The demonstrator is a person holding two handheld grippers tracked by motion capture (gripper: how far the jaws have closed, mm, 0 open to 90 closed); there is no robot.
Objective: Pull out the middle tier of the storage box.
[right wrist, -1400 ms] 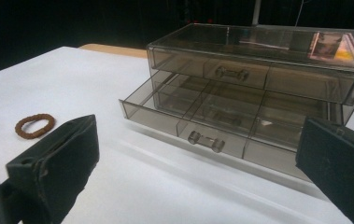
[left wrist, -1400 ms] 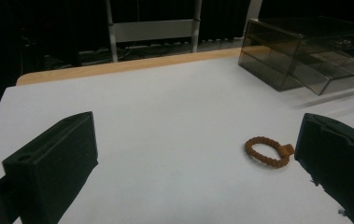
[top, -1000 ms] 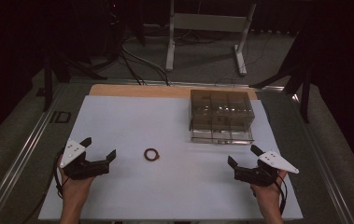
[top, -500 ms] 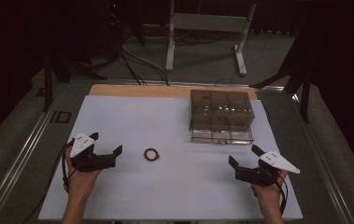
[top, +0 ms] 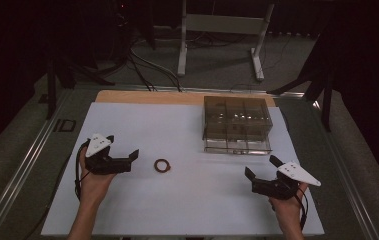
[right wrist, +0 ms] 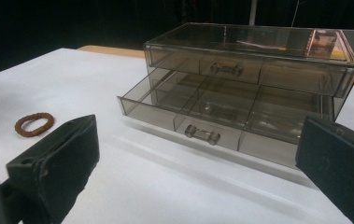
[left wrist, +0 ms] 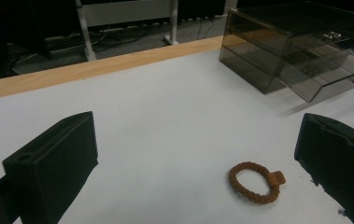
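While the right gripper [top: 262, 173] waits open by the drawer box [top: 237, 122], the left gripper [top: 133, 161], jaws spread, points at the brown braided ring [top: 163, 165] lying flat just beyond it on the white table [top: 187, 205].

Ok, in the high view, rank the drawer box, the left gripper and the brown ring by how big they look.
1. Drawer box, clearly the largest.
2. Left gripper, smaller though it sits nearer the camera.
3. Brown ring, by far the smallest.
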